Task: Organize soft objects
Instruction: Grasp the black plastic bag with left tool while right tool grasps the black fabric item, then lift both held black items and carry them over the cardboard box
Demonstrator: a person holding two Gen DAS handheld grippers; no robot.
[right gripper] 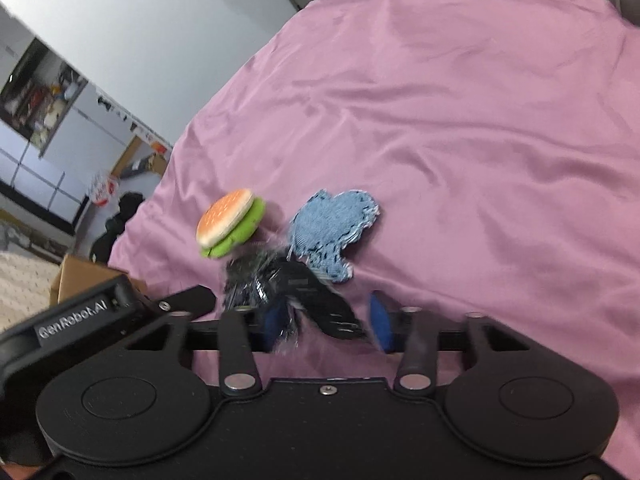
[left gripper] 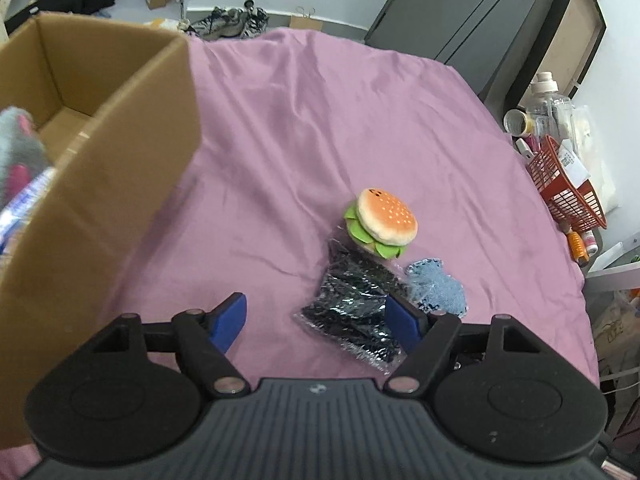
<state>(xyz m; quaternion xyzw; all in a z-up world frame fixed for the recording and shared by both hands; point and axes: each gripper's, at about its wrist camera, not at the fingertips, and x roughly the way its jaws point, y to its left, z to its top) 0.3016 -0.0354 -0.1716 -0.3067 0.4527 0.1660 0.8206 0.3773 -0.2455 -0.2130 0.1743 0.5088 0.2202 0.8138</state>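
Three soft things are seen close together on the pink cloth (left gripper: pixel 360 120).

The burger toy (left gripper: pixel 382 227), the shiny black bag (left gripper: pixel 352 312) and the blue fuzzy patch (left gripper: pixel 438 290) are laid side by side, touching. The brown box (left gripper: pixel 120 152) is placed at the left, with a grey fluffy thing (left gripper: pixel 18 148) seen at its edge. The left gripper (left gripper: pixel 316 322) is held wide open above the cloth, with nothing in it. The right gripper (right gripper: pixel 326 326) is held open around the black bag, though the picture is blurred there. A red basket (left gripper: pixel 568 192) is seen beside the bed.
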